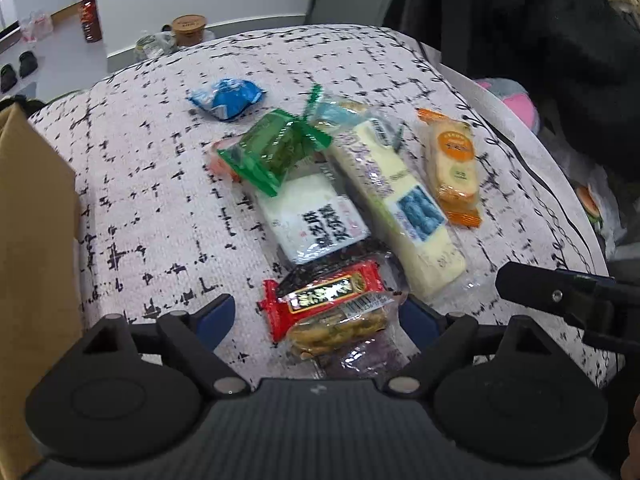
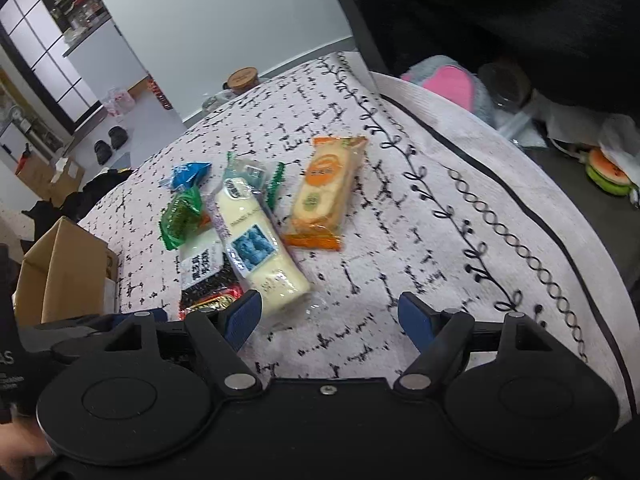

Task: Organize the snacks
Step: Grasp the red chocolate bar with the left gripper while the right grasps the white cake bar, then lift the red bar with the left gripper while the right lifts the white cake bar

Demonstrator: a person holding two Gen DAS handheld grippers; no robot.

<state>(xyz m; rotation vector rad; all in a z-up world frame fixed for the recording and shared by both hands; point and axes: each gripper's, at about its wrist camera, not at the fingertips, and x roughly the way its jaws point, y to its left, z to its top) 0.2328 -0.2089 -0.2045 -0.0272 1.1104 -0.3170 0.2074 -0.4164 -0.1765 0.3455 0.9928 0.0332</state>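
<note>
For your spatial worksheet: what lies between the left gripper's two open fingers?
The red snack packet lies between the left gripper fingers, which do not touch it, in the left wrist view.

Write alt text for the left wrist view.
The open left claw straddles a red snack packet on a patterned cloth. Beyond lie white, cream, green, orange and blue packets.

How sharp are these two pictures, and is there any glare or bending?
Left wrist view: fisheye bends the tablecloth edges; glare on the white snack pack; slight blur throughout. Right wrist view: same bending; long yellow pack soft, its print unreadable; background shelves blurred.
</note>
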